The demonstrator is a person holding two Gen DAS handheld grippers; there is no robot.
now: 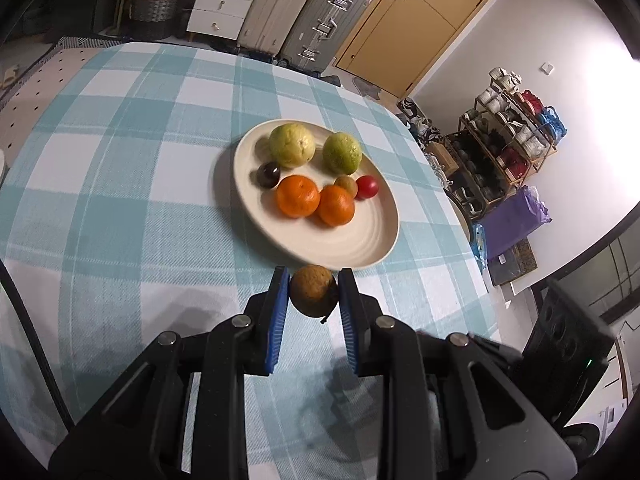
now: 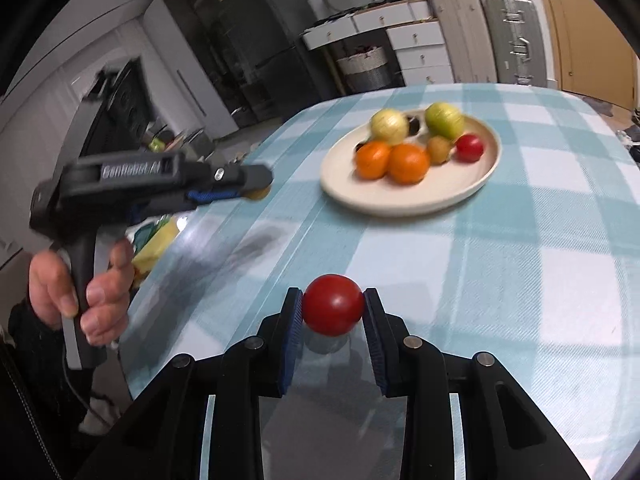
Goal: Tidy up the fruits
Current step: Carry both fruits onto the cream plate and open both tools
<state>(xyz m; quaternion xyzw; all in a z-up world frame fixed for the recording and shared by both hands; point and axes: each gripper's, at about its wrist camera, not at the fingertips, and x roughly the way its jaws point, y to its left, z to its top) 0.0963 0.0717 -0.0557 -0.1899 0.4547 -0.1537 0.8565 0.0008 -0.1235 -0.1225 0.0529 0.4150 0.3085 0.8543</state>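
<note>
A cream plate (image 1: pixel 352 248) on the checked tablecloth holds two green-yellow fruits (image 1: pixel 291 145), two oranges (image 1: pixel 298 196), a dark plum (image 1: pixel 267 175), a small kiwi (image 1: pixel 346 185) and a red tomato (image 1: pixel 367 187). My left gripper (image 1: pixel 313 277) is shut on a brown kiwi-like fruit (image 1: pixel 312 296), held above the cloth just in front of the plate's near rim. In the right wrist view my right gripper (image 2: pixel 332 294) is shut on a red tomato (image 2: pixel 333 308) above the table's near edge, well short of the plate (image 2: pixel 384 204). The left gripper (image 2: pixel 260 186) shows there at the left, in a hand (image 2: pixel 100 292).
The table (image 1: pixel 120 200) wears a blue and white checked cloth, with a glossy bare strip at its near edge (image 2: pixel 224 256). Suitcases (image 1: pixel 320 20), a white drawer unit (image 1: pixel 224 0) and a woven basket (image 1: pixel 156 0) stand beyond it. A shoe rack (image 1: pixel 504 148) is at the right.
</note>
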